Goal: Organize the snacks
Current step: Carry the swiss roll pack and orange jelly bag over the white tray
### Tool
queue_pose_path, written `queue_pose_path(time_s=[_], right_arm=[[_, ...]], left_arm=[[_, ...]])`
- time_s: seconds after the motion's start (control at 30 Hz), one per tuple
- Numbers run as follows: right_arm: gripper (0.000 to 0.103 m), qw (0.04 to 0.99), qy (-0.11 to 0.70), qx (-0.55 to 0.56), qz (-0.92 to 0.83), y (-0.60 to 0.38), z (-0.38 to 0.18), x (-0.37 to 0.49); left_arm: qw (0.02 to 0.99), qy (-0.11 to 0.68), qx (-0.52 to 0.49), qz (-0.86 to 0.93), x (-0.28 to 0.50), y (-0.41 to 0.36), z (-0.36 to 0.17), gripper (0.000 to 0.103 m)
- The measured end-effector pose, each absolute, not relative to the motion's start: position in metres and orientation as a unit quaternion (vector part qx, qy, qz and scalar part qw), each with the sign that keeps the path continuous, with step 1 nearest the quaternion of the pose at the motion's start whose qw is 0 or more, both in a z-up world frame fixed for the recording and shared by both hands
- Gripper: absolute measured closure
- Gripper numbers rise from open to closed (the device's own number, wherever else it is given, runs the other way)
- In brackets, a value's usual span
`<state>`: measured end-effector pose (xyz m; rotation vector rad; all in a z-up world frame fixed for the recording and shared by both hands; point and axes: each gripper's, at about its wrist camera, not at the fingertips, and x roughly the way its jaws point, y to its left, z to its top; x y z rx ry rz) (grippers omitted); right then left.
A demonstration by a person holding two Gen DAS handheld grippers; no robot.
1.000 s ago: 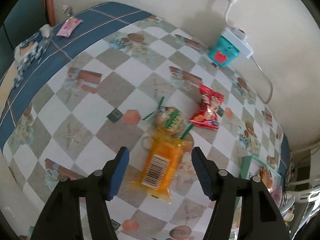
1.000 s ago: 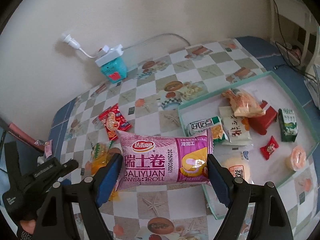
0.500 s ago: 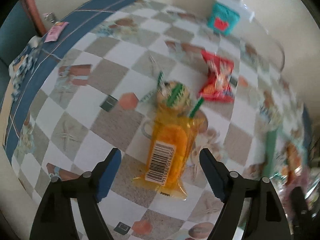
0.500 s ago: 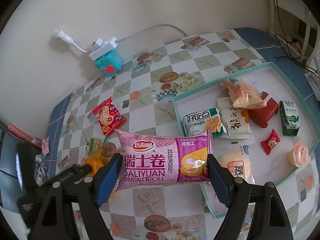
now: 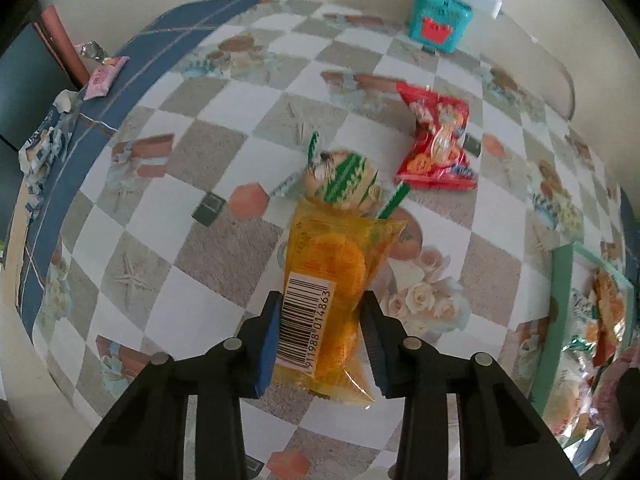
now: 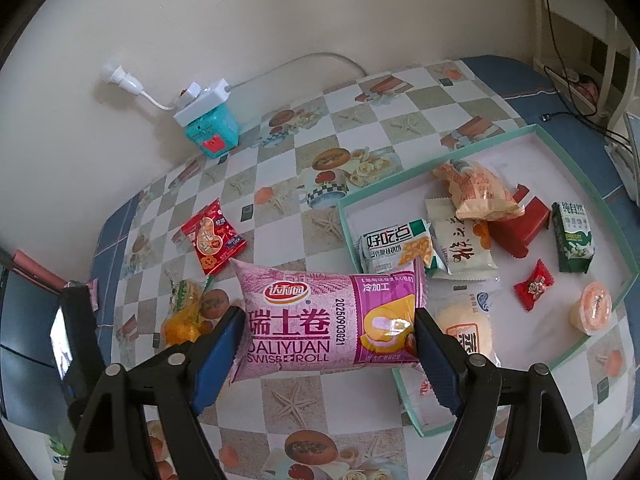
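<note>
My left gripper (image 5: 322,316) is shut on an orange jelly pack (image 5: 328,292) with a barcode label, which lies on the checkered tablecloth; it also shows in the right wrist view (image 6: 182,326). A round green-striped snack (image 5: 344,178) touches its far end. A red snack packet (image 5: 438,144) lies beyond, also in the right wrist view (image 6: 210,236). My right gripper (image 6: 328,336) is shut on a pink Swiss roll pack (image 6: 324,322), held above the table just left of the teal-rimmed tray (image 6: 568,140), which holds several snacks.
A teal box with a white power strip (image 6: 210,128) stands by the wall. The tray's edge (image 5: 560,304) shows at right in the left wrist view. A small pink packet (image 5: 102,76) lies on the blue table border at far left.
My left gripper moved forward and down over the orange jelly pack and closed on it. My right gripper kept holding the pink Swiss roll pack, shifting slightly.
</note>
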<state>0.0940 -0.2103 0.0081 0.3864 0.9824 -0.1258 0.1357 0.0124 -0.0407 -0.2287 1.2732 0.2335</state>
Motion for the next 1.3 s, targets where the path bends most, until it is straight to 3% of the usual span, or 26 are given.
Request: queue_pose_path(time_s=[0.67,1.3], right_arm=[[0.018,0.867,0.439,0.187,-0.143,-0.264,0.037,0.073],[0.018,0.834,0.4,0.262,-0.276,-0.381,0.044,0.017]], left_arm=[[0.865,0.481,-0.133,0.049,0.106,-0.016,0.06,0.063],[0.885,0.46,-0.058,-0.04,0.087,-0.118,0.077,0.063]])
